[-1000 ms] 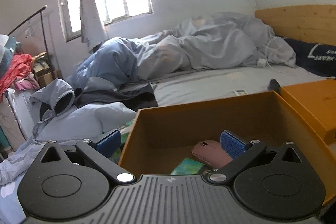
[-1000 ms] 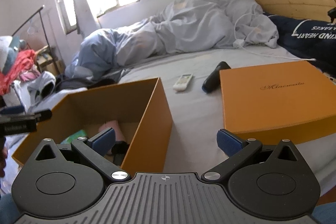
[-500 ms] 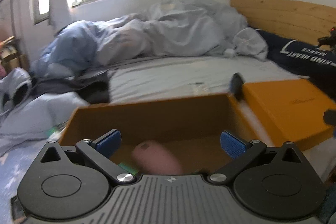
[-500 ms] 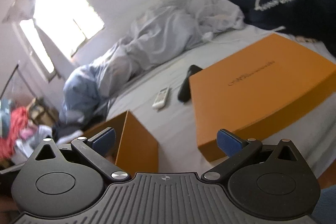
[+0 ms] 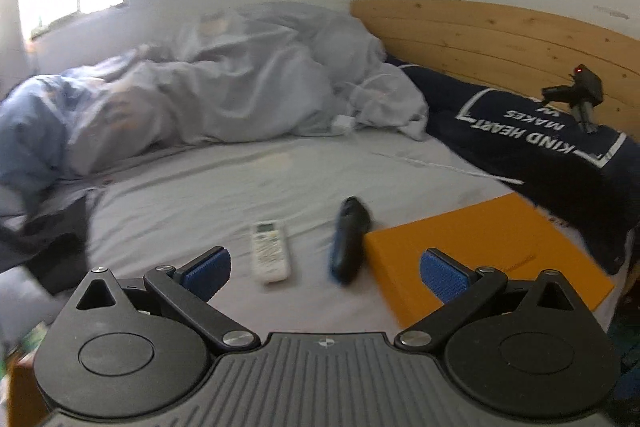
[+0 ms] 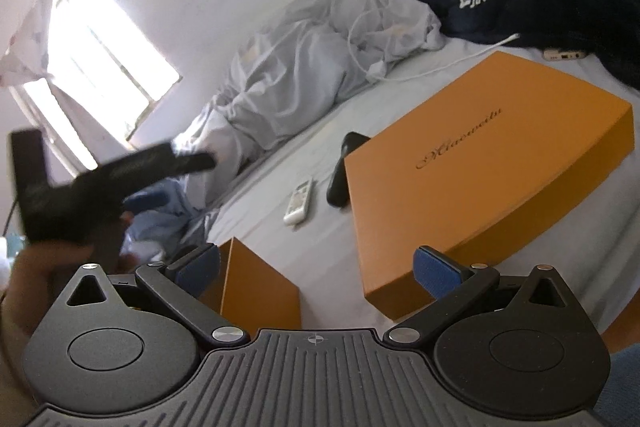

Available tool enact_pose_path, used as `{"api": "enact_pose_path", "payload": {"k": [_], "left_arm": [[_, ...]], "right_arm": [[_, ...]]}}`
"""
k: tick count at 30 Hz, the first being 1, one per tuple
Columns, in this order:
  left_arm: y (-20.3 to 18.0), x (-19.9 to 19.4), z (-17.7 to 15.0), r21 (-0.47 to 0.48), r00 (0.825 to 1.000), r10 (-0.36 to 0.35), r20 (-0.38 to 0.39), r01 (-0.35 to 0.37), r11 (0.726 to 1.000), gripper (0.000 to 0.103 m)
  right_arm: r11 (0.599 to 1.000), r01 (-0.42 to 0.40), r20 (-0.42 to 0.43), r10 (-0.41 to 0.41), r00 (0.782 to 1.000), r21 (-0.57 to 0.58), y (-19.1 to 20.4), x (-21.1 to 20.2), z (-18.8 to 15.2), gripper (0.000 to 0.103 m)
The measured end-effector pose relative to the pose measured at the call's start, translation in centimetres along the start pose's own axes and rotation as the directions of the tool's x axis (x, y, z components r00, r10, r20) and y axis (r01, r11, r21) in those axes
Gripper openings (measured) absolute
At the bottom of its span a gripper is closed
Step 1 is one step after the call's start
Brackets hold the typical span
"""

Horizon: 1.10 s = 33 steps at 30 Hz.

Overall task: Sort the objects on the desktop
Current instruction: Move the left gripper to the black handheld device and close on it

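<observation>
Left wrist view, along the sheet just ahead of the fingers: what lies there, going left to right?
White remote → dark elongated device → orange box lid, whose left edge the dark device lies right against. Both jaws of the left gripper stand apart with nothing between them.

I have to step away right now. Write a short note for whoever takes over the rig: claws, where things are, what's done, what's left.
Left claw: open, empty, held over the bed and aimed at the white remote.
Right claw: open, empty, held above the gap between the open orange box and the orange lid.
Things: the remote and the black object lie side by side on the sheet; the black object sits right against the lid's edge.
Done: cannot tell; the box's inside is hidden now.
Left: likely put both in the box.
</observation>
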<state>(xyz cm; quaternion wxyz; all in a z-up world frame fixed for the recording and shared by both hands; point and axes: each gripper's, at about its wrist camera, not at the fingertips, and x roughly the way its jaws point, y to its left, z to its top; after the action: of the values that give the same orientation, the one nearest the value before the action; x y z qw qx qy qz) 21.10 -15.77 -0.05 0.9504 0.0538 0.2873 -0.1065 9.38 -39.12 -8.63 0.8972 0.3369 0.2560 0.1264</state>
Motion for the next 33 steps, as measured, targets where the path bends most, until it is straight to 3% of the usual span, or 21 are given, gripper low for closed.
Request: {"api": "enact_pose_path", "payload": {"k": [5, 9, 14, 21, 26, 33], "left_arm": [[-1.2, 3.3, 2.7, -0.043, 0.996, -0.089, -0.026, 0.087, 0.995, 0.103], [-2.2, 5.8, 4.0, -0.022, 0.996, -0.078, -0.043, 0.077, 0.997, 0.103], [-2.9, 10.0, 4.4, -0.002, 0.990, -0.067, -0.125, 0.067, 0.998, 0.103], [-3.2, 15.6, 5.0, -0.043, 0.955, -0.102, -0.277, 0.094, 0.995, 0.103], [-3.9, 19.4, 4.9, 0.021, 0.944, -0.044, -0.328, 0.054, 0.998, 0.103], [-3.6, 24.5, 4.6, 0.057, 0.902, 0.027, -0.431, -0.003, 0.998, 0.103]], "right_arm": [[0.999, 0.024, 0.005, -0.024, 1.000, 0.024, -0.4, 0.0, 0.5, 0.103], [0.999, 0.041, 0.022, -0.041, 0.999, 0.028, -0.7, -0.3, 0.8, 0.103], [0.998, 0.058, 0.032, -0.059, 0.998, 0.030, -1.0, -0.5, 1.1, 0.103], [0.996, 0.065, 0.016, -0.067, 0.998, 0.067, -1.8, -0.4, 1.4, 0.103], [0.995, 0.073, 0.005, -0.074, 0.997, 0.068, -2.1, -0.3, 1.5, 0.103], [0.992, 0.072, -0.003, -0.072, 0.997, 0.103, -2.8, -0.4, 1.7, 0.103]]}}
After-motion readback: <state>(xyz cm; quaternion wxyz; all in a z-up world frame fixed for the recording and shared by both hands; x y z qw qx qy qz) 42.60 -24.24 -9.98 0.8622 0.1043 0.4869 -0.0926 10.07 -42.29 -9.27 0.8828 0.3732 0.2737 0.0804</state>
